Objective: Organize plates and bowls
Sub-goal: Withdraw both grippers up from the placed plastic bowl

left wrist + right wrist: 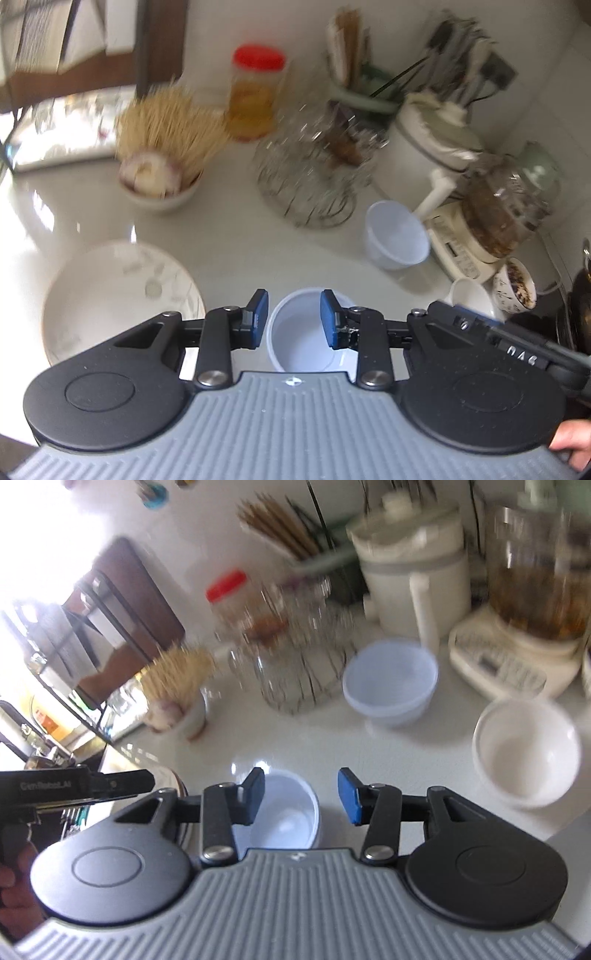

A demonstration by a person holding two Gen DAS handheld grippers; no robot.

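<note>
A small white bowl [306,339] stands on the pale counter [229,243], seen between and below the blue pads of my left gripper [293,306]. The jaws are open and touch nothing. To the left lies a white plate [118,295] with a faint floral print. In the right wrist view the same small bowl [288,816] sits under my right gripper [302,786], which is also open and empty. Farther back are a translucent plastic bowl [391,683] and stacked white bowls [528,749]. The left gripper's black body [77,786] shows at the left edge.
The back of the counter is crowded: a cup of toothpicks [162,147], a red-lidded jar [255,92], a glass jar in a wire stand [314,166], a white kettle [424,147], a blender [506,206] and a patterned bowl [515,286]. A hand [570,439] shows at the lower right.
</note>
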